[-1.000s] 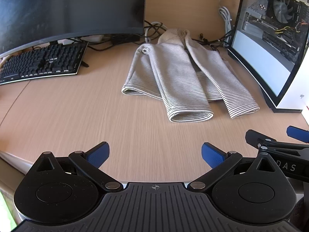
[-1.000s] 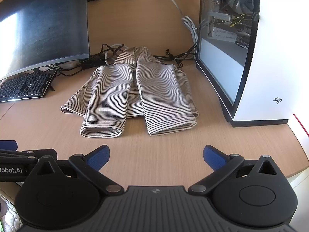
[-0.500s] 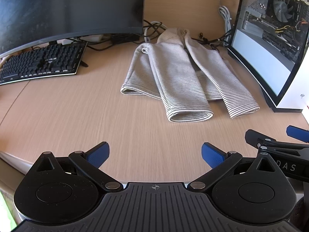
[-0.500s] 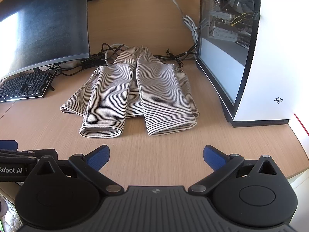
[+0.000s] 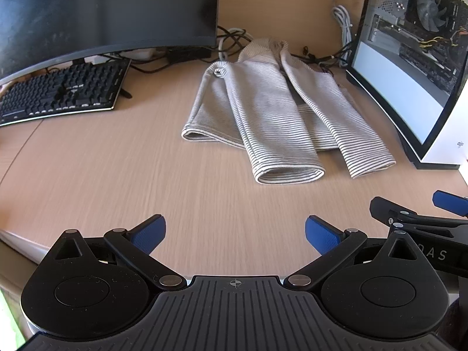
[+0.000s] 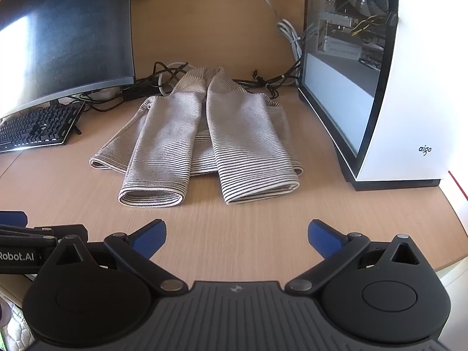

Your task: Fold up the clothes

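A grey striped garment [image 5: 272, 122] [image 6: 201, 143] lies on the wooden desk [image 5: 117, 169], both sleeves folded forward over its body with the cuffs pointing toward me. My left gripper [image 5: 234, 232] hovers open over the desk's near edge, well short of the left cuff [image 5: 289, 174], with nothing between its blue pads. My right gripper [image 6: 237, 235] is open too, a little short of the two cuffs [image 6: 152, 197], and empty. Each gripper shows at the edge of the other's view.
A curved monitor [image 5: 102, 11] and black keyboard [image 5: 61, 93] stand at the left. A white glass-sided PC case [image 6: 380, 87] stands at the right, close to the garment. Tangled cables [image 6: 163, 79] lie behind the garment. The desk's front edge curves away at right [image 6: 450, 260].
Both views have crept slightly forward toward the garment. The garment has not moved and both grippers stay open.
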Motion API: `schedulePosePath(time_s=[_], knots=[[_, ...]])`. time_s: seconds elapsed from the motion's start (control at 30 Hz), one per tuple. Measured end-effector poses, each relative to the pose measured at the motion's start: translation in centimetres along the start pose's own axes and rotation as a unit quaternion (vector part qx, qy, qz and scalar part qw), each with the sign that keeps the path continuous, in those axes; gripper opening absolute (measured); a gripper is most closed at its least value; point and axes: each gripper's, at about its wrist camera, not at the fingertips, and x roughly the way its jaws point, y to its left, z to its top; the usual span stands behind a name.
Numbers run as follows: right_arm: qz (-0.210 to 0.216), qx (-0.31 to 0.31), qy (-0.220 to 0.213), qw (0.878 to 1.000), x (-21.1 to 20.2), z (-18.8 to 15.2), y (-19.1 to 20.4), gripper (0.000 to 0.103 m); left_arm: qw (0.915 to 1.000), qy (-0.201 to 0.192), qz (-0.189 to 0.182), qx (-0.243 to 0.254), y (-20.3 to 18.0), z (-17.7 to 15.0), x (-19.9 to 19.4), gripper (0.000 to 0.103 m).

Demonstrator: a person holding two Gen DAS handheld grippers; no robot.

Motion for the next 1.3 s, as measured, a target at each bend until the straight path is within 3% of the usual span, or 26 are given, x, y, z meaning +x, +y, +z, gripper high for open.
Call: schedulePosePath(time_s=[0.7, 0.9, 1.07, 1.17, 1.3], knots=[[-0.008, 0.031, 0.040, 0.999, 5.3, 2.2, 0.2, 0.103, 0.9991, 0.041, 0.004, 0.003, 2.9, 2.3, 4.0, 0.103], [0.011, 0.053, 0.018, 0.998, 8.3, 5.3, 0.8, 0.103, 0.9986, 0.040, -0.027, 0.023, 4.9, 4.6, 5.7, 0.103], [0.023, 0.057, 0.000, 0.998, 13.1, 9.0, 1.4, 0.103, 0.9970, 0.038, -0.054, 0.040, 6.7, 6.5, 7.2, 0.103], [0.035, 0.081, 0.028, 0.996, 16.9, 10.7, 0.8, 0.103, 0.9956, 0.037, -0.069, 0.050, 7.7, 7.6, 8.1, 0.103], [0.042, 0.118, 0.047, 0.991, 19.7, 11.2, -0.1, 0.103, 0.9886, 0.024, -0.130, 0.073, 7.0, 10.1, 10.7, 0.103]])
